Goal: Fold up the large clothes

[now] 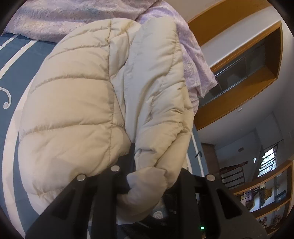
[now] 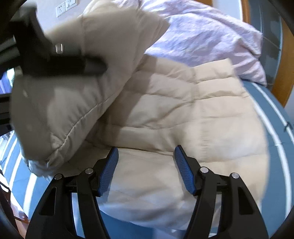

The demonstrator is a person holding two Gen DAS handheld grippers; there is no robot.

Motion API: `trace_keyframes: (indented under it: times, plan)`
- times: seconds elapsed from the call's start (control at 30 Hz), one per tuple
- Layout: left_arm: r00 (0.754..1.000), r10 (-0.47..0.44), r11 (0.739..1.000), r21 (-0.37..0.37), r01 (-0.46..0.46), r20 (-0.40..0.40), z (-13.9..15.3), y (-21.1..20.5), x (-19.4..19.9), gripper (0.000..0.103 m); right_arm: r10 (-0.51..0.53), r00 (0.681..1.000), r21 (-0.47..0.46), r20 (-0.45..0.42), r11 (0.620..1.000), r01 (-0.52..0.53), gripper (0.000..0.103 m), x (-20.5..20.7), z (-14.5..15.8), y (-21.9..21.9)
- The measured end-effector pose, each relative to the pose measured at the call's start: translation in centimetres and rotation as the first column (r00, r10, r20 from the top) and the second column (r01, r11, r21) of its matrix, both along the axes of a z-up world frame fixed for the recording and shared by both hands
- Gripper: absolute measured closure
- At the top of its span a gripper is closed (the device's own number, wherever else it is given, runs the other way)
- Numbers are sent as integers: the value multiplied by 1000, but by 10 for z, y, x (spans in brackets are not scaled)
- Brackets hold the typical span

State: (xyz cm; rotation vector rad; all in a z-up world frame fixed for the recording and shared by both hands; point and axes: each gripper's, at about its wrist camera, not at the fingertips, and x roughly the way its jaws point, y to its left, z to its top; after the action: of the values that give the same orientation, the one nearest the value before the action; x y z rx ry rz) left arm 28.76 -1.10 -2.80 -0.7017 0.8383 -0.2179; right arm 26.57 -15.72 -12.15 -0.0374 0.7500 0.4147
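A cream quilted puffer jacket (image 1: 77, 103) lies on a blue bed cover with white stripes (image 1: 16, 60). My left gripper (image 1: 147, 176) is shut on a bunched sleeve or edge of the jacket (image 1: 147, 183) and lifts that part; its fingertips are buried in the fabric. In the right wrist view the jacket body (image 2: 183, 114) lies flat and the lifted part (image 2: 60, 110) hangs over it at left, held by the left gripper (image 2: 60, 62), which looks blurred. My right gripper (image 2: 146, 156) is open and empty just above the jacket's near edge.
A crumpled lilac blanket (image 2: 202, 31) lies at the head of the bed behind the jacket; it also shows in the left wrist view (image 1: 55, 20). Wooden shelving (image 1: 238, 103) stands beside the bed. A wall socket (image 2: 64, 6) is at upper left.
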Motion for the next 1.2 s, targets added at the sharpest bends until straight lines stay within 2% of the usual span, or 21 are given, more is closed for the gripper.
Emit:
trace_keyframes:
  times: [0.33, 0.43, 0.53, 0.8, 1.0, 1.07, 1.2]
  plan:
    - [998, -27, 995, 91, 32, -52, -16, -38, 11, 83, -89, 996, -45, 10, 995, 90, 38, -10, 2, -63]
    - [998, -34, 993, 107, 40, -57, -18, -46, 14, 83, -111, 994, -40, -14, 993, 111, 38, -6, -2, -78]
    - [997, -47, 992, 114, 54, -58, -19, -53, 14, 83, -114, 992, -25, -54, 993, 112, 38, -4, -10, -80]
    - [990, -126, 979, 153, 133, -56, -11, -77, 14, 82, -119, 990, -15, -79, 993, 118, 38, 3, -19, -79]
    - [990, -135, 972, 190, 141, -47, 2, -80, 6, 62, -127, 988, -11, -82, 992, 127, 38, 4, -19, -79]
    - [990, -134, 968, 210, 138, -37, 9, -82, 1, 50, -132, 988, -8, -85, 991, 132, 38, 5, -19, -79]
    - [993, -119, 956, 271, 114, -1, 23, -82, -14, 41, -141, 986, -7, -89, 990, 141, 38, 7, -19, -80]
